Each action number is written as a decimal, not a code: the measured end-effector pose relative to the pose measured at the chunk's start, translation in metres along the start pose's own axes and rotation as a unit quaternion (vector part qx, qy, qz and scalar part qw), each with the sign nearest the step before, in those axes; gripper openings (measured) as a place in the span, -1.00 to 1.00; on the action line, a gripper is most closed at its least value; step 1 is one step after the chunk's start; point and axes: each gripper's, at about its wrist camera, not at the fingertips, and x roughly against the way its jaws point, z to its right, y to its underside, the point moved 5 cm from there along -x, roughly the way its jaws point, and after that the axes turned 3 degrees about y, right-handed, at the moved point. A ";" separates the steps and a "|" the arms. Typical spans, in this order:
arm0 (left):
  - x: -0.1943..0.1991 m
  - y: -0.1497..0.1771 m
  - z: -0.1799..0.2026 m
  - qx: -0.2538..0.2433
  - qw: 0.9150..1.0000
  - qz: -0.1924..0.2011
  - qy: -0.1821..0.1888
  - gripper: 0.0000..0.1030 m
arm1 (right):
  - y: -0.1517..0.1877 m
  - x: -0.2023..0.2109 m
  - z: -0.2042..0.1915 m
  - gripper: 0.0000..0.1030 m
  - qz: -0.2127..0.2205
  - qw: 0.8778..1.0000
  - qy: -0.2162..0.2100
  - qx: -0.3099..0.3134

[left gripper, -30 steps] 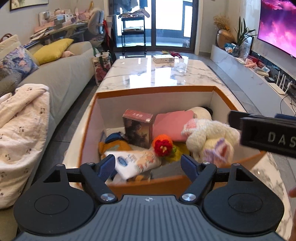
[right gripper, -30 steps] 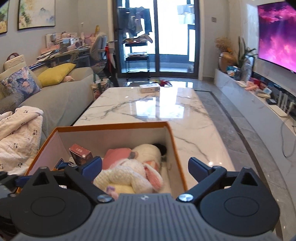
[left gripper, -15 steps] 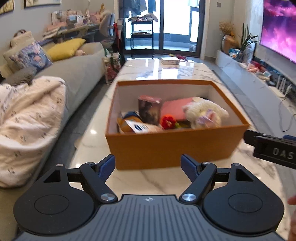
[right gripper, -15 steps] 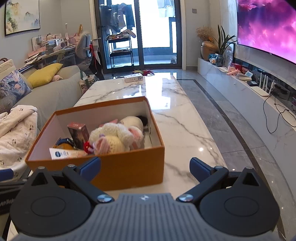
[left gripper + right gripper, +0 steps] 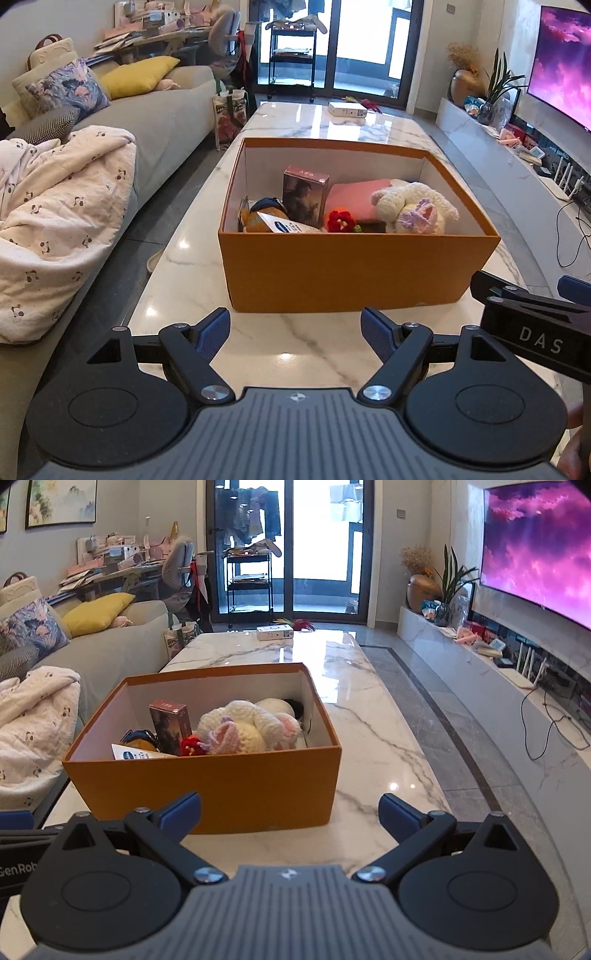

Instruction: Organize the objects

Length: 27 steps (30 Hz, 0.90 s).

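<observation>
An open orange box [image 5: 354,269] [image 5: 236,786] stands on the marble coffee table [image 5: 258,347] [image 5: 369,746]. Inside it lie a cream crocheted plush [image 5: 417,212] [image 5: 243,725], a small brown carton [image 5: 304,194] [image 5: 170,722], a red knitted flower [image 5: 341,221] [image 5: 190,746], a pink flat item [image 5: 356,199], a white tube [image 5: 288,226] [image 5: 138,755] and a blue-orange toy [image 5: 264,208]. My left gripper [image 5: 295,328] is open and empty, short of the box's near wall. My right gripper [image 5: 290,812] is open and empty too, in front of the box; its body [image 5: 535,332] shows at the left view's right edge.
A grey sofa [image 5: 159,122] with a patterned blanket [image 5: 55,229] and cushions runs along the left. A small white box [image 5: 347,109] [image 5: 275,632] rests at the table's far end. A TV [image 5: 535,554] and a low marble shelf [image 5: 498,686] line the right wall.
Both grippers have pulled back from above the box toward me. The box, once filling the near view, now stands whole beyond the fingertips. Both stay open and empty.
</observation>
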 end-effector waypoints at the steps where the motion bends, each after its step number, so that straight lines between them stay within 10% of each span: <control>1: -0.002 0.000 0.000 -0.001 1.000 -0.001 -0.004 0.78 | 0.000 -0.002 -0.001 0.98 -0.001 1.000 0.003 0.002; 27: -0.032 0.015 0.034 -0.059 0.996 -0.054 0.029 0.78 | 0.004 -0.026 0.009 0.98 -0.032 0.999 0.040 -0.007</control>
